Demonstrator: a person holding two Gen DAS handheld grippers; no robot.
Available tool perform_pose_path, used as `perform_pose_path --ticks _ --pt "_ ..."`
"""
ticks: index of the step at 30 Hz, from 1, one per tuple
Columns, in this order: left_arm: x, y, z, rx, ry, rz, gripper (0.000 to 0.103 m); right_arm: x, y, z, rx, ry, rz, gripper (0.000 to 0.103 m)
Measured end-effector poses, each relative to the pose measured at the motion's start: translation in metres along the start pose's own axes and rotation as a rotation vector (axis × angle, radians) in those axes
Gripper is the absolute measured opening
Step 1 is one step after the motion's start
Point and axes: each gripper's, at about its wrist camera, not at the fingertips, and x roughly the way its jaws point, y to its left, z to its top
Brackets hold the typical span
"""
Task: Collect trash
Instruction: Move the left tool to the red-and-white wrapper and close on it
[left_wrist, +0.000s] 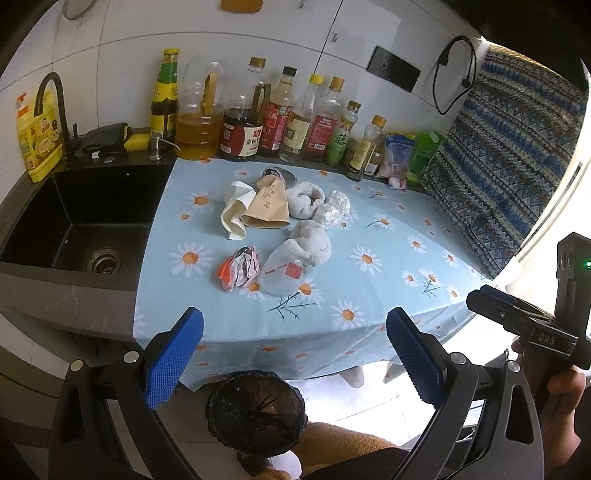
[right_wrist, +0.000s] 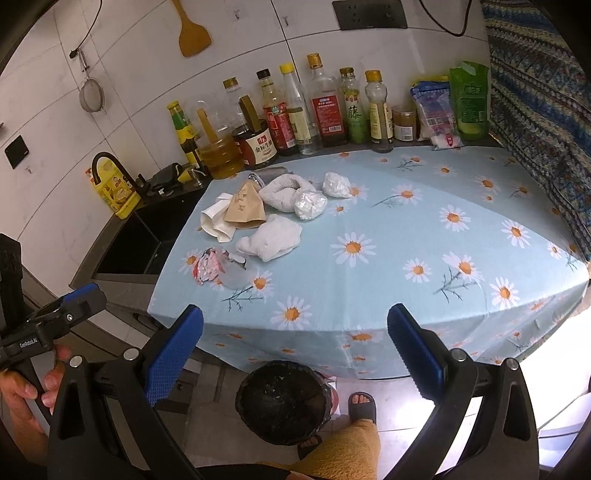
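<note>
- Room: you stand at a kitchen counter (right_wrist: 424, 236) against a white tiled wall (right_wrist: 140, 74), covered by a light blue daisy-print cloth (left_wrist: 369, 280). A patterned blue textile (left_wrist: 517, 155) hangs at the right end.
- Sink: a black sink (left_wrist: 96, 221) with a black faucet (left_wrist: 55, 96) adjoins the counter on the left.
- Bin: a trash bin with a black liner (right_wrist: 284, 398) stands on the floor just below the counter's front edge, between you and the cloth. What it holds cannot be told.
- Bottles: a row of condiment bottles (right_wrist: 288, 122) lines the wall, well apart from the trash.
- Trash: all visible pieces lie clustered on the left half of the counter: a brown paper bag (left_wrist: 267, 206), a crushed white paper cup (left_wrist: 234, 210), white crumpled tissues (right_wrist: 273, 238), a crumpled red-and-white wrapper (left_wrist: 240, 271) and clear plastic wads (right_wrist: 310, 205).
- Progress: judged from this, collection is not under way; every piece remains to be picked up.
- Left gripper (left_wrist: 295, 354): its fingers stand wide apart, empty, short of the counter edge.
- Right gripper (right_wrist: 295, 354): its fingers also stand wide apart, holding nothing.
</note>
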Motion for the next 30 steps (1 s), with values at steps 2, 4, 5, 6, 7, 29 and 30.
perform_pose_path --ticks 2,4,5,6,7,29,30 --pt "0.009 -0.001 0.005 -0.004 0.012 0.004 0.096 0.006 -0.003 0.007 -0.008 0.006 0.008 0.099" --pt "0.017 -0.002 0.010 -0.005 0.020 0.015 0.096 0.013 -0.007 0.015 -0.015 0.014 0.022 0.099" --pt "0.022 -0.002 0.012 -0.007 0.026 0.020 0.096 0.018 -0.009 0.021 -0.020 0.022 0.032 0.099" --pt "0.026 -0.002 0.014 -0.010 0.031 0.025 0.096 0.021 -0.010 0.024 -0.022 0.028 0.038 0.099" --pt "0.034 0.000 0.017 -0.019 0.041 0.030 0.096 0.027 -0.012 0.029 -0.027 0.038 0.052 0.099" --pt "0.086 0.077 -0.001 -0.283 0.193 0.182 0.096 0.169 0.059 0.043 -0.251 0.314 0.336 0.086" --pt "0.084 0.081 -0.003 -0.297 0.192 0.187 0.096 0.177 0.063 0.041 -0.259 0.324 0.340 0.086"
